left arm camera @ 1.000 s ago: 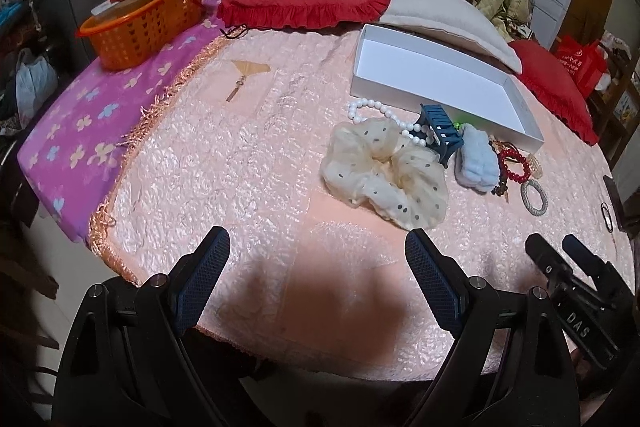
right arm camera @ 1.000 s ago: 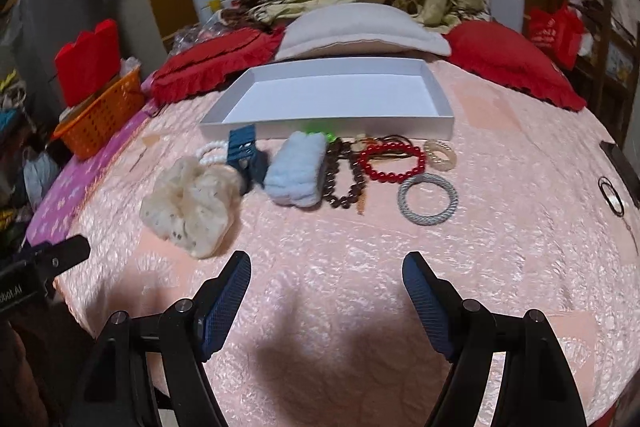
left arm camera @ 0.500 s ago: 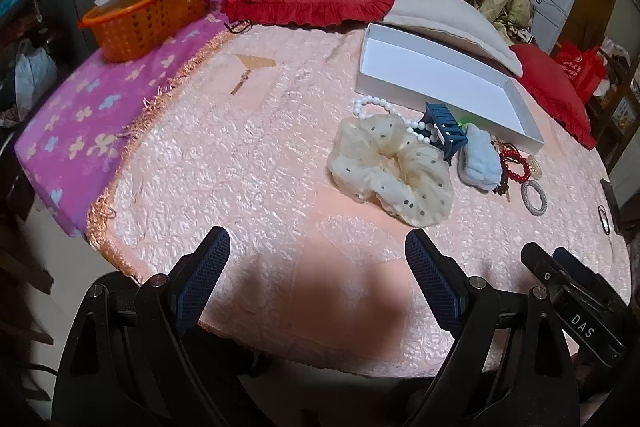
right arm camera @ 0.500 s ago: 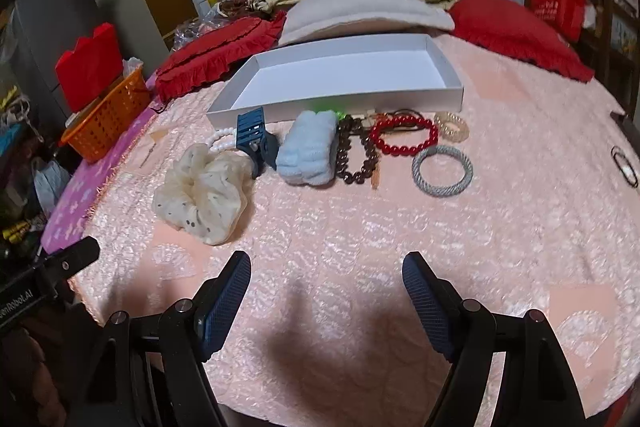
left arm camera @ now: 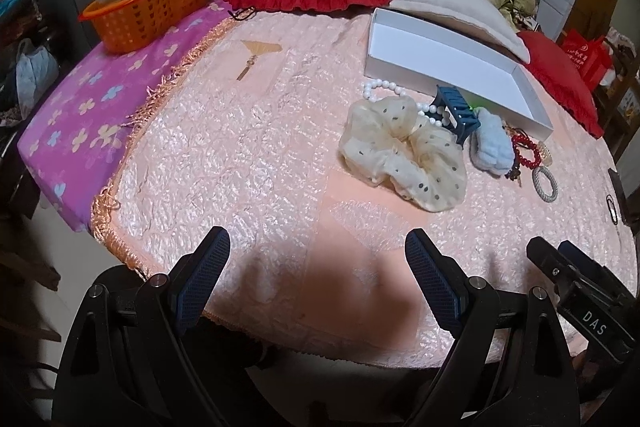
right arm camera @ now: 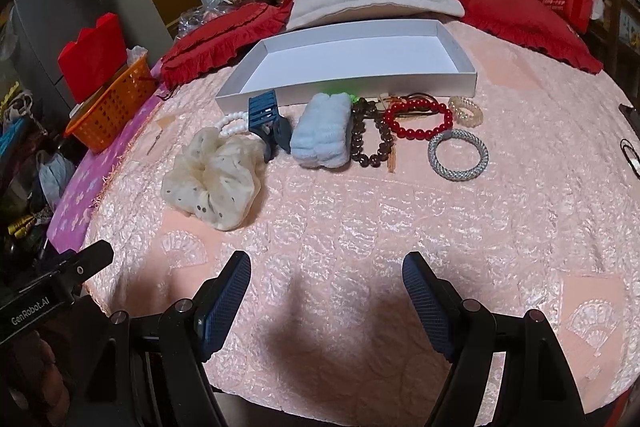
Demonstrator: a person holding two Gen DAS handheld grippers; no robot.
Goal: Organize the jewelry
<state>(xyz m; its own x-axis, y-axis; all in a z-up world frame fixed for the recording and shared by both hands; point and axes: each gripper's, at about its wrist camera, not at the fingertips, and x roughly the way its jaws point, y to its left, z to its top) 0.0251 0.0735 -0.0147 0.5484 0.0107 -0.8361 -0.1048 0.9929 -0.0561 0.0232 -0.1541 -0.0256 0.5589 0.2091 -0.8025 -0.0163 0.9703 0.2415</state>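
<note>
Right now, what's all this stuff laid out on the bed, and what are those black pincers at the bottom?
Box: 1, white, open, behind the row.
Scrunchie: 1, cream, dotted, far left.
Pearls: 1 strand, white, behind scrunchie.
Clip: 1, dark blue, beside pearls.
Blue scrunchie: 1, pale, middle.
Brown beads: 1 strand, right of it.
Red beads: 1 loop.
Bangle: 1, silver, far right.
Basket: 1, orange, left edge.
Left claw: open.
Right claw: open.
</note>
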